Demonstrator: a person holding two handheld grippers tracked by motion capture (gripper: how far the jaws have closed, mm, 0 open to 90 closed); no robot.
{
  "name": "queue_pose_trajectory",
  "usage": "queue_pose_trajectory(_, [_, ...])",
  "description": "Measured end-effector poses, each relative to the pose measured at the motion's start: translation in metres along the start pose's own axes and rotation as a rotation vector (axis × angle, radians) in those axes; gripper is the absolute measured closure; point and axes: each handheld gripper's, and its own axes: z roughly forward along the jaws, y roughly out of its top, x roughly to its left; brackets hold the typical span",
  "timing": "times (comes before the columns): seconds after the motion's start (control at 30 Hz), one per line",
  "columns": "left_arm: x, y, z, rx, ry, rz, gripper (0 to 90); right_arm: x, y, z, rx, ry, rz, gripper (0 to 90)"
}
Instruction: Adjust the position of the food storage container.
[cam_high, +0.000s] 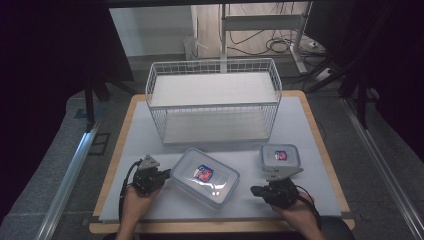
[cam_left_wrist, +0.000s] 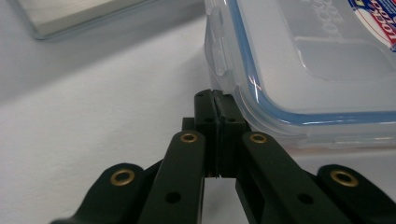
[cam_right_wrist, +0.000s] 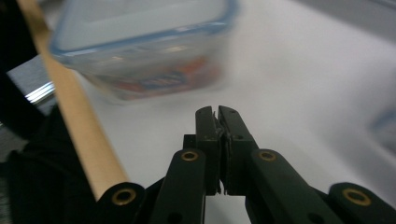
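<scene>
In the high view, we see the large clear plastic container with a blue-sealed lid lying at an angle in the lower middle of the frame, on the pale grey table. A smaller clear plastic container with a blue-rimmed lid sits to its right, and a white wire basket stands behind both, in the upper centre. The left tool rests at the big container's left edge, the hand coming up from the bottom with the wrist roughly level. The right tool points leftward toward the container's right end, a little apart from it, and its hand lies low at the lower right.

In the left gripper view, we find the jaws pressed together with nothing between them, their tips just against the container's lower corner, near a lid clip.

In the right gripper view (blurred), the jaws are likewise closed and empty, the large container ahead in the upper left, near the table's wooden edge.

We judge the large container to be light, stiff and rather slippery; closed tips would push it, while the rim or a clip would give the firmest hold.
</scene>
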Motion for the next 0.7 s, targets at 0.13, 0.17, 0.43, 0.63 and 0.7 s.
queue_pose_trajectory(0.13, [-0.009, -0.001, 0.001, 0.011, -0.017, 0.017, 90.0, 0.011, 0.001, 0.009, 0.019, 0.043, -0.020, 86.8])
queue_pose_trajectory(0.17, [-0.011, -0.001, 0.001, 0.011, -0.021, 0.017, 90.0, 0.012, 0.001, 0.011, 0.021, 0.047, -0.021, 86.6])
queue_pose_trajectory(0.43, [-0.026, -0.002, 0.001, 0.037, -0.021, 0.025, 90.0, 0.014, 0.004, 0.014, 0.009, 0.022, -0.016, 87.9])
queue_pose_trajectory(0.63, [-0.034, -0.001, 0.000, 0.052, -0.019, 0.036, 90.0, 0.001, 0.006, 0.013, -0.004, -0.041, 0.010, 89.1])
queue_pose_trajectory(0.7, [-0.038, -0.002, 0.001, 0.057, -0.024, 0.033, 90.0, -0.003, 0.007, 0.013, -0.009, -0.065, 0.016, 89.6])
